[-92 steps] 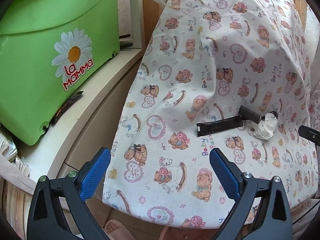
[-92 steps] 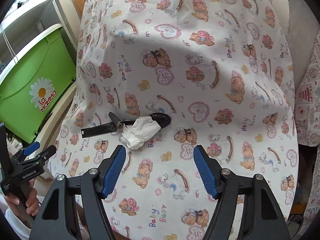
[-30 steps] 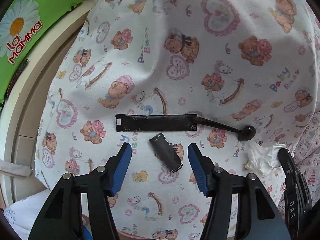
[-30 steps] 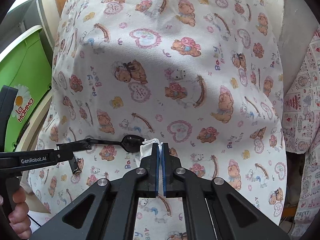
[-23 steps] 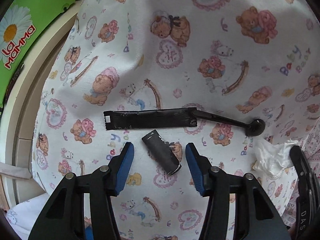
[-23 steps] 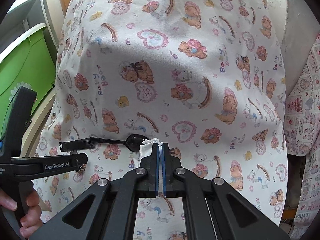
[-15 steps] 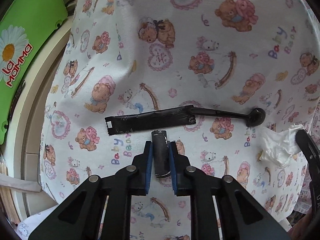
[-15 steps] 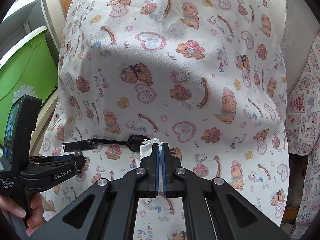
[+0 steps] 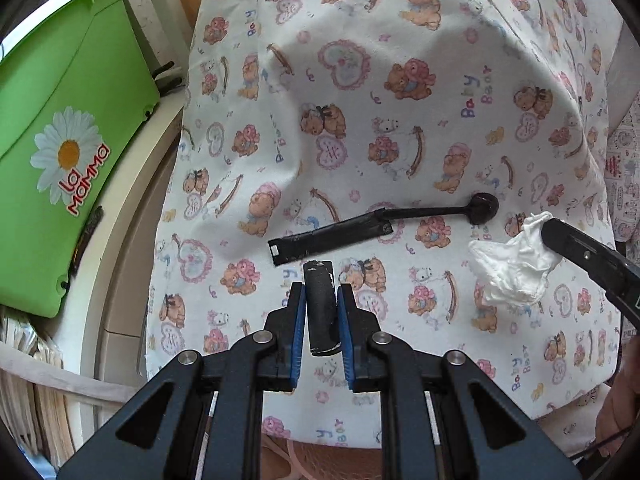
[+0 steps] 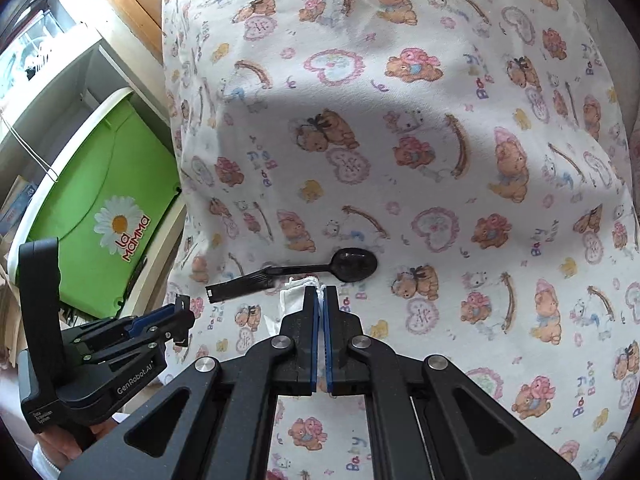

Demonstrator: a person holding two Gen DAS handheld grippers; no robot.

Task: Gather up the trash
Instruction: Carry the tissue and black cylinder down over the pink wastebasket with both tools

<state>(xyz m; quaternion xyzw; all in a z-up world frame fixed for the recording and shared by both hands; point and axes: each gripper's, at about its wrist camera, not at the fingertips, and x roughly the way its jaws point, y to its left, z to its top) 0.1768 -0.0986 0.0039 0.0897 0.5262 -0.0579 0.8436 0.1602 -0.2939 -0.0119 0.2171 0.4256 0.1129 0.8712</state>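
Cloth (image 9: 400, 80) covers the table. On it, mid: spoon (image 9: 440, 214), bowl end to the right, handle end in a flat sleeve (image 9: 332, 236) to the left. Tube (image 9: 319, 304) just in front of sleeve, btwn pads of left gripper (image 9: 320, 322). Tissue (image 9: 514, 268) right of tube, in front of spoon bowl, at tip of right gripper (image 10: 321, 300). Bin (image 9: 60, 160) left of table, on a ledge (image 9: 132, 184), well apart from the trash.

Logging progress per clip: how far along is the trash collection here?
Nothing looks binned yet. In hand: the left gripper clamps a small black tube, and the right gripper pinches the crumpled white tissue. Left: the black spoon in its torn wrapper on the teddy-bear cloth.
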